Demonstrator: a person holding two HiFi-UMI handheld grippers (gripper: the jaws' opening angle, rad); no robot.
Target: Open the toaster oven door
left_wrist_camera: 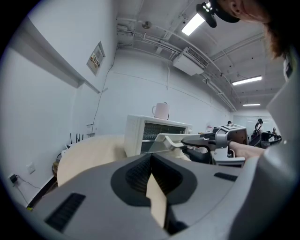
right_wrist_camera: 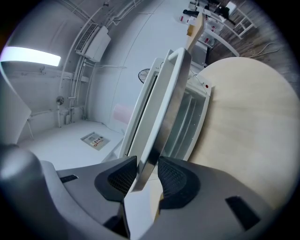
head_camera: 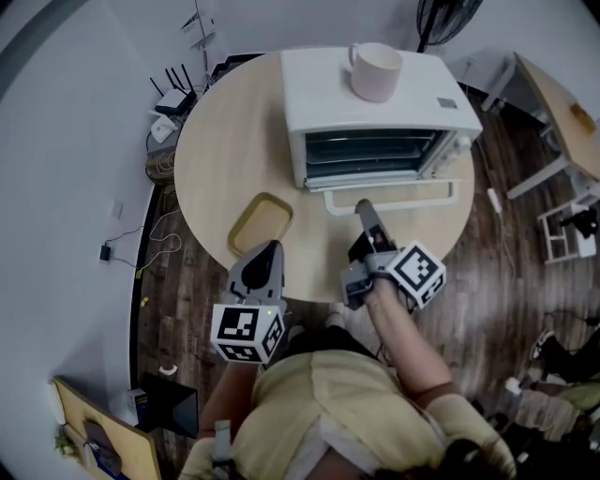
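Note:
A white toaster oven [head_camera: 375, 103] stands at the far side of the round wooden table [head_camera: 225, 141], with a pale mug [head_camera: 377, 70] on top. Its door hangs open toward me, racks showing inside, and the white handle bar [head_camera: 412, 192] is at the door's front edge. My right gripper [head_camera: 362, 206] is shut on that bar near its left end; in the right gripper view the door edge [right_wrist_camera: 164, 103] runs between the pads of my right gripper [right_wrist_camera: 147, 171]. My left gripper [head_camera: 270, 248] hovers shut and empty at the table's near edge. The left gripper view shows the oven [left_wrist_camera: 157, 133] beyond the left gripper [left_wrist_camera: 151, 164].
A yellow tray [head_camera: 261, 223] lies on the table just ahead of the left gripper. Routers and cables [head_camera: 173, 98] sit on a low stand left of the table. A desk [head_camera: 562, 103] and white frames stand to the right, a fan [head_camera: 445, 14] behind.

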